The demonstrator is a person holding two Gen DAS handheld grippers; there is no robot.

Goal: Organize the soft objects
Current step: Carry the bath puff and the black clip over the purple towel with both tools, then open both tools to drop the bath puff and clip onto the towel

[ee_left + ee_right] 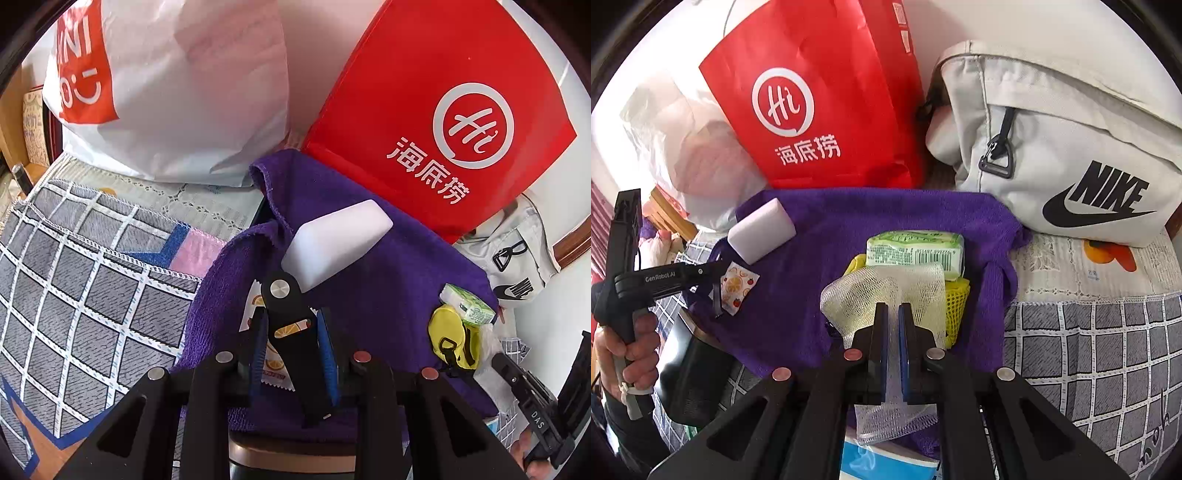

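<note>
right gripper point(893, 314) clamps mesh cloth point(886, 291); left gripper point(293, 325) grips black tool point(295, 332).

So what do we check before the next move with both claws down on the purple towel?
1. Right claw has the mesh net pinched: ok.
2. Left claw is shut on the black tool: ok.
3. Net free of neighbours: not ok. It drapes over the green pack and the yellow pouch.
4. White block lies loose on the purple towel: ok.
5. Tool tip clear of the fruit-print sachet: cannot tell, as they overlap in both views.
</note>
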